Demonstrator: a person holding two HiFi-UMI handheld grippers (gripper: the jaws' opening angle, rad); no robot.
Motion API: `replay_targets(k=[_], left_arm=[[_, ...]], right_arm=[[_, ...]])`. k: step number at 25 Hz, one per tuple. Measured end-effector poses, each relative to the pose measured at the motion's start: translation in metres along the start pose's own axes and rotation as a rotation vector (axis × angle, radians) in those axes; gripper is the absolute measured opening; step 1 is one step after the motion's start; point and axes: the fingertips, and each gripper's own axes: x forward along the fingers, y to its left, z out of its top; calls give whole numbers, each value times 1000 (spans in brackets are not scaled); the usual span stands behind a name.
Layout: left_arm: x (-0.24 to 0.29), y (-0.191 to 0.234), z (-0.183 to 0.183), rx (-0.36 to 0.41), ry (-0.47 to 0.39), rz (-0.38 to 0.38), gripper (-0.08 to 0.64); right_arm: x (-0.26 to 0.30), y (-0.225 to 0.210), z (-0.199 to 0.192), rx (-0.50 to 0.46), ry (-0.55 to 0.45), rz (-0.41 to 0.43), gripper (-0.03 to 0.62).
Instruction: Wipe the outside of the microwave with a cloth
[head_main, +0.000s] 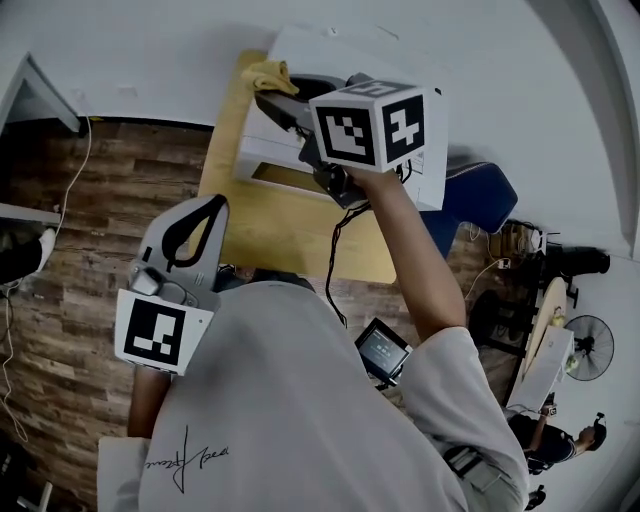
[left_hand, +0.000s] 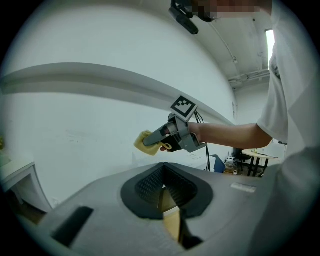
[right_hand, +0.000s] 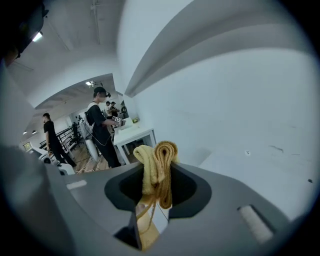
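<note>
Your right gripper (head_main: 272, 97), at the upper middle of the frame, clamps a folded yellow terry cloth (head_main: 268, 74) by the upper left corner of the white box-shaped microwave (head_main: 275, 152) on the light wooden table (head_main: 250, 225), while your left gripper (head_main: 212, 206), lower left, is closed on nothing.

We note a wooden bench (head_main: 262, 225) on wood-plank floor (head_main: 100, 190), a blue chair (head_main: 482, 195) beside it, a standing fan (head_main: 590, 345), and a person (right_hand: 101, 131) beside a white table (right_hand: 134, 135).
</note>
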Motion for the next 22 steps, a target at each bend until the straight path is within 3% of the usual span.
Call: replay_targets(k=[12, 18, 22], left_arm=[[26, -16, 5, 58, 12, -125, -8], [42, -22, 10, 45, 10, -168, -8], [52, -7, 7, -1, 12, -162, -8]], right_arm=[[-92, -45, -27, 85, -135, -222, 120], [-138, -50, -43, 207, -247, -219, 120], [-151, -58, -55, 201, -289, -269, 120]])
